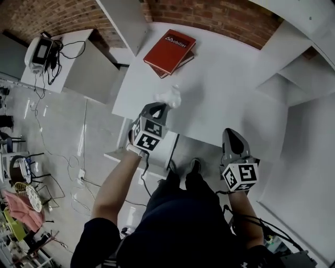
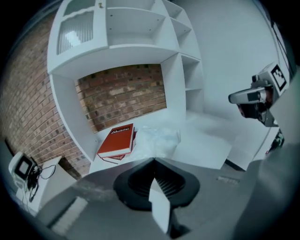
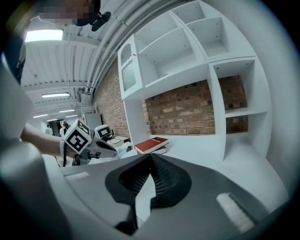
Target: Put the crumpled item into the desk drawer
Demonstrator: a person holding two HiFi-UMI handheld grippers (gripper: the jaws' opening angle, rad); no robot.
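The white desk (image 1: 225,89) stood against a brick wall (image 1: 209,15), with white shelving (image 1: 298,63) rising on its right side. Seen from the head view, a red book (image 1: 169,51) lay on top of another near the back of the desk. The crumpled item (image 1: 168,97), white and wadded, sat over the desk's front part, well short of the book. The left gripper (image 1: 160,108) reached to it from the desk's front edge, its tips against the wad's near side. The right gripper (image 1: 230,134) hung lower and to the right, off the front edge of the desk and well apart from the wad. Away to the left, a small device (image 1: 40,52) with cables sat on a side table (image 1: 78,57).

In the left gripper view, the jaws were pressed together to a point, and the crumpled item bulged out just beyond that point, seemingly nipped by its near edge. The book lay behind it to the left, and the right gripper showed at the far right of the picture.

In the right gripper view, the jaws met with nothing between them. Beyond them to the left, the left gripper held the pale wad at its tip in front of the book.
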